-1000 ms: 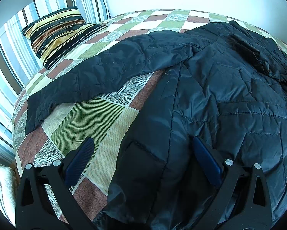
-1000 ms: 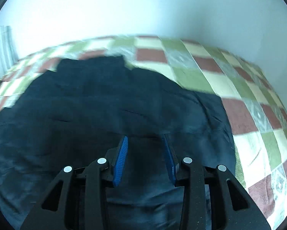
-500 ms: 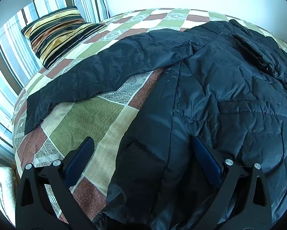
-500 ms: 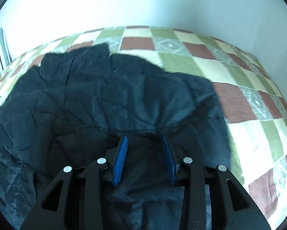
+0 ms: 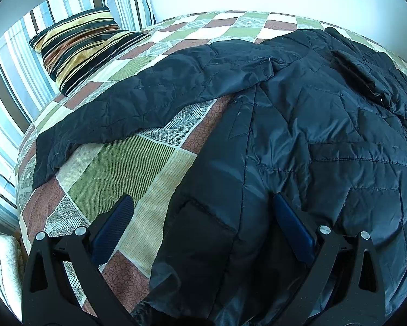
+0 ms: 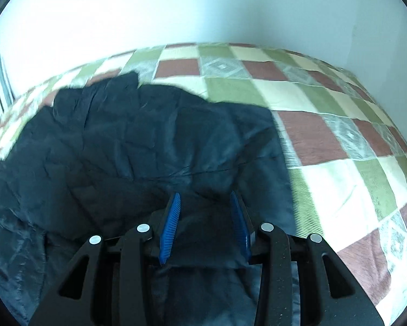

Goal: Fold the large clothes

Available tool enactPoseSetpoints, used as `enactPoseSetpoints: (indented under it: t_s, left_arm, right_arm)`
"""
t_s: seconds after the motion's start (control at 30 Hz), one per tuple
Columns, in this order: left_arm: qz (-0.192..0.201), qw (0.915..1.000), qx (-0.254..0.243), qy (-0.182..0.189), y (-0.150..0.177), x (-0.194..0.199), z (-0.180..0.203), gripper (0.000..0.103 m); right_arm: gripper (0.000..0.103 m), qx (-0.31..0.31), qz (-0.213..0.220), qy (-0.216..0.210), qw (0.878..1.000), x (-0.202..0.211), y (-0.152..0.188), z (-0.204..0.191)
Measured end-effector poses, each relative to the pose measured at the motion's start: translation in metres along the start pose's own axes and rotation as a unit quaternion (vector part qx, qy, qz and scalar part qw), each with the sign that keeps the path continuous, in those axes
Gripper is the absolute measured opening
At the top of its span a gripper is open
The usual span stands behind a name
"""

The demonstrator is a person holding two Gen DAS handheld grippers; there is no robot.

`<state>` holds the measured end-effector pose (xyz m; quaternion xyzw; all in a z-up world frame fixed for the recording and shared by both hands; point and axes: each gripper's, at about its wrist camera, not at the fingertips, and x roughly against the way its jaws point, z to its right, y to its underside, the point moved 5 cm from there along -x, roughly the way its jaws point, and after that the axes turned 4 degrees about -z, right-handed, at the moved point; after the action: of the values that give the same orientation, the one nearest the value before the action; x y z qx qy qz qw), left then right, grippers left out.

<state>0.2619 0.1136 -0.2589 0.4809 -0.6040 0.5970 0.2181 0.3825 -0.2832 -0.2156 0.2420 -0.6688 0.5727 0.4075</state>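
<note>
Nearest you, your left gripper (image 5: 200, 212) hangs over the bed with its ribbed blue pads spread wide; the near edge of the black quilted puffer jacket (image 5: 325, 146) lies between them, touched by neither as far as the view shows. Your right gripper (image 6: 205, 212) has its blue pads part-way apart with a bunched fold of the same slick, stitched fabric (image 6: 138, 146) filling the gap, though whether they pinch it cannot be told from the blurred view. The jacket spreads across the patchwork bedspread of green, cream and brown squares (image 5: 122, 168), its crinkled sleeve (image 5: 138, 108) stretched out to the left. Farther back on the left, a velvety cushion striped in black, gold and rust (image 5: 81, 46) leans on blue-and-white striped pillows (image 5: 116, 0) against a plain white wall (image 6: 203, 8).
</note>
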Motion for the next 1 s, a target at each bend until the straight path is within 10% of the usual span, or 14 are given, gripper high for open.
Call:
enactPoseSetpoints:
  t_s: [0.77,1.0]
  left_arm:
    - [0.031,0.9991,0.002,0.029,-0.005,0.024,-0.016,0.101]
    - [0.046,0.9973,0.057,-0.003,-0.015,0.031,-0.086,0.101]
  right_arm:
    - [0.042,0.021,0.003,0.049,0.999,-0.028,0.012,0.009]
    - [0.076,0.038,0.006,0.046,0.998,-0.027,0.013,0.001]
